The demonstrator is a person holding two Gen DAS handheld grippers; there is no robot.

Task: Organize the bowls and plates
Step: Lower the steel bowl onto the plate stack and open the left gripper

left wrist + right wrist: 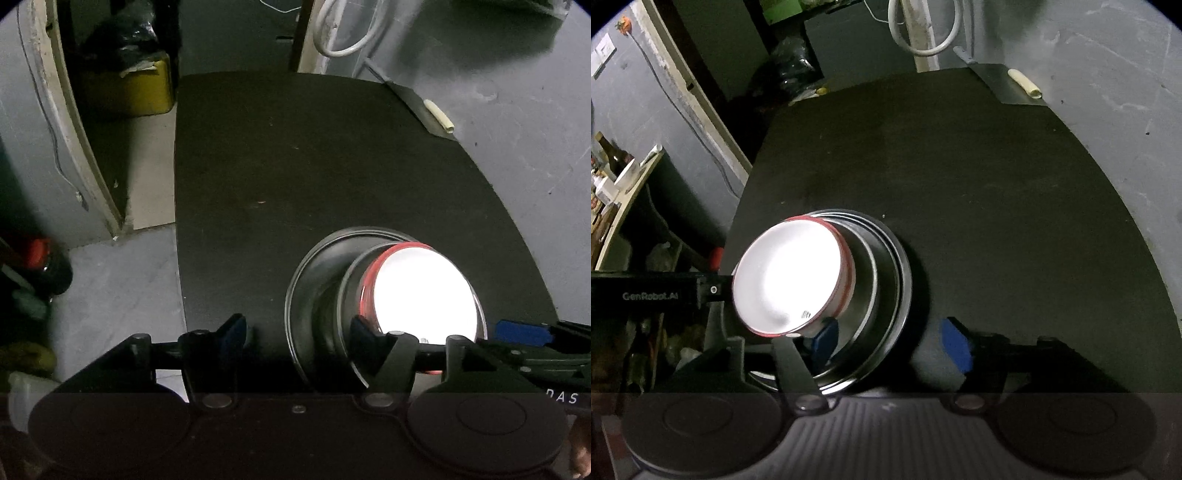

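Left wrist view: the left tool (297,328) stands open, its right finger just beside the bowl (424,291), gripping nothing. The right tool (892,341) is likewise released. The bowl sits stacked on steel plates (886,295) on the bench (960,166).

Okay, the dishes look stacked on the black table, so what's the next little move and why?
Probably lift both hand-held grippers back off the stack: the white red-rimmed bowl already sits nested in the steel bowl on the steel plate, and both grippers' jaws stand open, gripping nothing.
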